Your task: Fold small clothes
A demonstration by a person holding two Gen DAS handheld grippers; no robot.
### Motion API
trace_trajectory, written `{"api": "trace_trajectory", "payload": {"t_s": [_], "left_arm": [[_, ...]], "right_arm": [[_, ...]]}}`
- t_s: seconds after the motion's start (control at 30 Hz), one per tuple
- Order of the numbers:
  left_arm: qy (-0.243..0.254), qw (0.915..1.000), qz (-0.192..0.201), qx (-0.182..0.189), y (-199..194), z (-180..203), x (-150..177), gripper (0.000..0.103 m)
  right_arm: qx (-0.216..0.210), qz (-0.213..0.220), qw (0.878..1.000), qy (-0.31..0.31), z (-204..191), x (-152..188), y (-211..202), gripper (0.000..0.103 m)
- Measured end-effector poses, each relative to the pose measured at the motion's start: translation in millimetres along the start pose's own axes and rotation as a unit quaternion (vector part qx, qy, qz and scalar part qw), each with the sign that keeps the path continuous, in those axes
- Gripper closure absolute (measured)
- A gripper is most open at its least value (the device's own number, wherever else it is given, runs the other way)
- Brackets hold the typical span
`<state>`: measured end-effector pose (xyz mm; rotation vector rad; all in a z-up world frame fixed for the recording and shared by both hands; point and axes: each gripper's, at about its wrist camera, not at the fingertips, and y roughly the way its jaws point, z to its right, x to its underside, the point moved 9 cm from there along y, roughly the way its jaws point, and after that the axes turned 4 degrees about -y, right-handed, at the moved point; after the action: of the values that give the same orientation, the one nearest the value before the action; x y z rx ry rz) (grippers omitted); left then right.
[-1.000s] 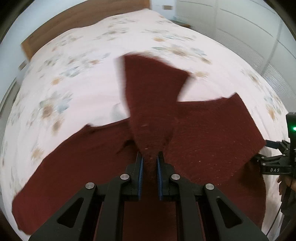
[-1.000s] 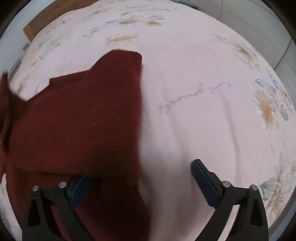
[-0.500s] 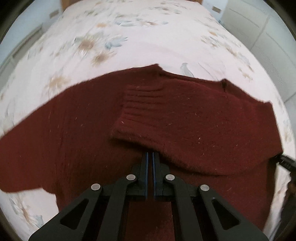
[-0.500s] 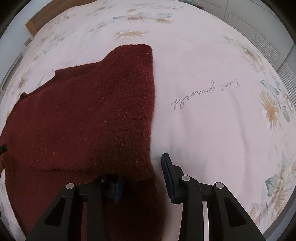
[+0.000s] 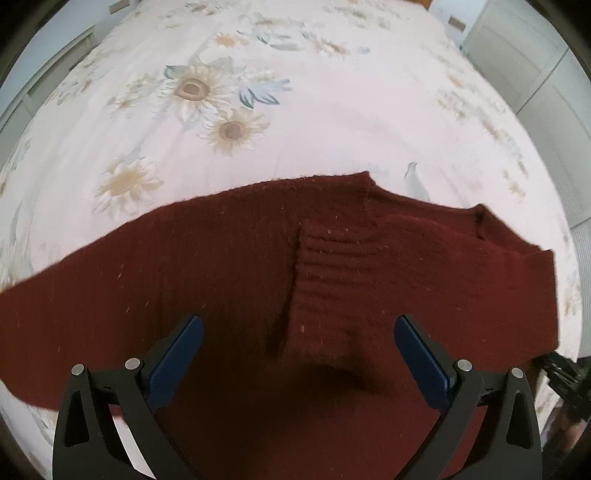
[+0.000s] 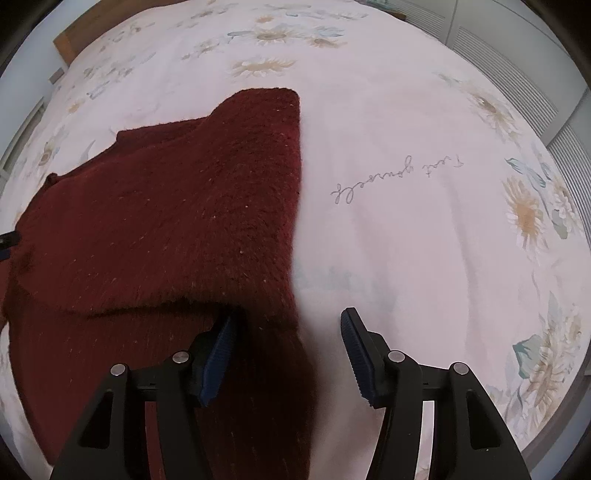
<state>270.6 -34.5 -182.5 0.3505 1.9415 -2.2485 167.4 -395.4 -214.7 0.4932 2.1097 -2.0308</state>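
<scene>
A dark red knit sweater (image 5: 229, 258) lies flat on the bed. One sleeve is folded across its body, with the ribbed cuff (image 5: 328, 266) near the middle. My left gripper (image 5: 298, 341) is open wide just above the sweater, its jaws on either side of the cuff end, holding nothing. In the right wrist view the sweater (image 6: 166, 221) fills the left half with its folded edge running down the middle. My right gripper (image 6: 288, 332) is open at that edge, the left finger (image 6: 218, 350) under the folded sleeve's rim. It grips nothing.
The bed cover (image 5: 332, 110) is pale pink with sunflower prints and cursive writing (image 6: 395, 177). A wooden headboard (image 6: 74, 33) is at the far end. White wardrobe doors (image 5: 517, 55) stand to the right. The other gripper's tip (image 5: 561, 369) shows at the right edge.
My left gripper, shut on the sleeve a second ago, laid it across the sweater and opened wide. My right gripper narrowed, then opened wider again, at the folded edge.
</scene>
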Motion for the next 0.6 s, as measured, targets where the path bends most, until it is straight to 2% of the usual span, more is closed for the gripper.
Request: {"api": "trace_trajectory", "payload": {"t_s": [0.13, 0.2, 0.23, 0.3, 0.33, 0.4, 0.47, 0.6], "left_arm": [[-0.001, 0.9982, -0.058, 0.014, 36, 5, 7, 0.004], [-0.011, 0.9973, -0.072, 0.000, 47, 2, 12, 0.016], [-0.005, 0.9978, -0.066, -0.001, 47, 3, 14, 0.019], [0.018, 0.9983, -0.055, 0.002, 42, 11, 18, 0.047], [0.031, 0.9982, -0.051, 0.002, 39, 16, 21, 0.053], [0.055, 0.9974, -0.045, 0.009, 33, 24, 24, 0.078], [0.060, 0.9969, -0.046, 0.022, 28, 29, 28, 0.084], [0.061, 0.9972, -0.008, 0.043, 1, 26, 26, 0.085]], "right_arm": [[0.003, -0.005, 1.000, -0.002, 3, 4, -2, 0.042], [0.004, -0.008, 1.000, -0.001, 4, 5, -1, 0.042], [0.005, -0.009, 1.000, 0.000, 6, 7, -2, 0.042], [0.005, -0.011, 1.000, 0.002, 8, 10, -3, 0.042], [0.004, -0.012, 1.000, 0.003, 8, 10, -2, 0.042], [0.003, -0.013, 1.000, 0.007, 9, 11, -4, 0.042], [0.000, -0.014, 1.000, 0.008, 8, 12, -8, 0.042], [-0.003, -0.007, 1.000, 0.005, 7, 7, -19, 0.042]]}}
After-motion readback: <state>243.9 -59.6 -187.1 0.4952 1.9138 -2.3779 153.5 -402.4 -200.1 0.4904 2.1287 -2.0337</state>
